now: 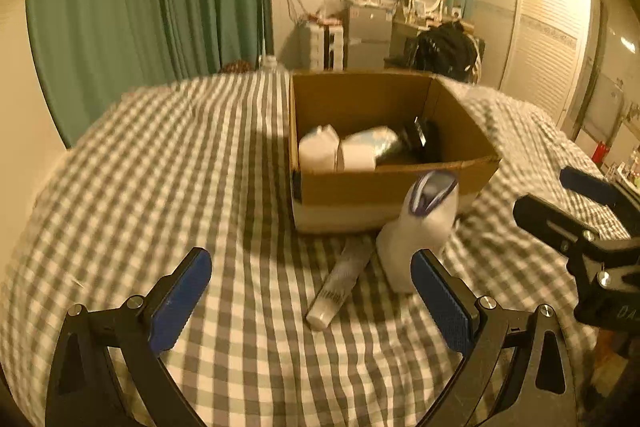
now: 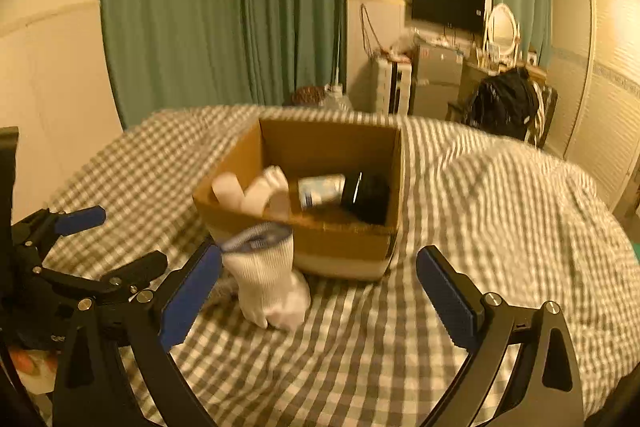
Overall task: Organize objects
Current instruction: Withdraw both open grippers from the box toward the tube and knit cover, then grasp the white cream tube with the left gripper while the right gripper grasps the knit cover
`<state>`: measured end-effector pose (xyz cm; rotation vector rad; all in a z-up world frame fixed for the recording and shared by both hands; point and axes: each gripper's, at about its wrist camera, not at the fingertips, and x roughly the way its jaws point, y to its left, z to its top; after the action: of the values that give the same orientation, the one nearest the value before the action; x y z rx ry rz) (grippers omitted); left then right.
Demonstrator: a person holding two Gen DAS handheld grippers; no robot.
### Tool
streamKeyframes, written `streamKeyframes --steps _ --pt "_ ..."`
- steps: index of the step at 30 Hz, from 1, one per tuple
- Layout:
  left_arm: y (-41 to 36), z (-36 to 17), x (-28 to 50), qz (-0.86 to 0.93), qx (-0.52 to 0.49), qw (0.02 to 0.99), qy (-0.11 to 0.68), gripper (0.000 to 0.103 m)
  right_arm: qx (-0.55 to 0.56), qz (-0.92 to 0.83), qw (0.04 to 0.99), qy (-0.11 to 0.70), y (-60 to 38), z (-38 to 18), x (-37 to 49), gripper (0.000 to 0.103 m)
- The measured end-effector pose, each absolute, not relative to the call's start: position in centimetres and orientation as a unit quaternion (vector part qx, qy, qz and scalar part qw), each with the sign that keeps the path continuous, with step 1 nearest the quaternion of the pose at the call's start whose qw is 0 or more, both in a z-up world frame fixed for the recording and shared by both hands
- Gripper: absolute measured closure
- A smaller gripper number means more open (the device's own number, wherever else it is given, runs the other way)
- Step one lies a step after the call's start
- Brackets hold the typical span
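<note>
Nearest the cameras, the left gripper [image 1: 312, 293] is hanging over the checked bedspread [image 1: 160, 187] with its blue pads spread wide and nothing between them, and the right gripper [image 2: 320, 293] is standing just as wide and just as empty. Just beyond the left gripper's pads, a slim white tube [image 1: 340, 285] is lying flat on the cloth, its cap end pointing toward the camera and its far end running under the edge of a white sock with a blue cuff [image 1: 416, 239]. The sock [image 2: 266, 279] is sitting bunched upright, leaning against the near wall of the cardboard box [image 1: 360, 191]. In the right wrist view it is sitting just beside that gripper's left pad rather than between the two. Farther on, inside the box, rolled white socks [image 2: 256, 193], a pale bottle lying on its side [image 2: 322, 191] and a dark jar [image 2: 370, 197] are already resting. The risks, as I judge them: the tube is round and lying on soft folds, so it could roll away from a closing pad; the floppy sock could slump or drag the tube along; and the two grippers are working close together and could collide.
</note>
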<state>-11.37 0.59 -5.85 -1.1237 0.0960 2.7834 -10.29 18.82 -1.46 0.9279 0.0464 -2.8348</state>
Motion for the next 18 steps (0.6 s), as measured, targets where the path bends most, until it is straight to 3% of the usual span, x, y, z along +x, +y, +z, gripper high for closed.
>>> streamKeyframes --steps 9,15,17,18 --pt "1.5 -10.9 -13.0 0.897 -0.435 0.068 0.044 0.001 0.374 -0.924 0.056 0.047 17.5 -6.0 -11.7 0.005" --pt "2.9 -13.2 -15.2 0.880 -0.465 0.079 0.052 0.001 0.397 -0.916 0.049 0.013 18.9 -6.8 -12.3 0.005" --pt "3.2 -13.9 -15.9 0.878 -0.470 0.079 0.049 0.007 0.401 -0.915 0.050 0.002 19.3 -6.9 -12.4 0.005" --pt "3.4 -14.4 -16.4 0.874 -0.477 0.077 0.050 0.017 0.401 -0.915 0.053 -0.001 19.3 -6.9 -12.4 0.005"
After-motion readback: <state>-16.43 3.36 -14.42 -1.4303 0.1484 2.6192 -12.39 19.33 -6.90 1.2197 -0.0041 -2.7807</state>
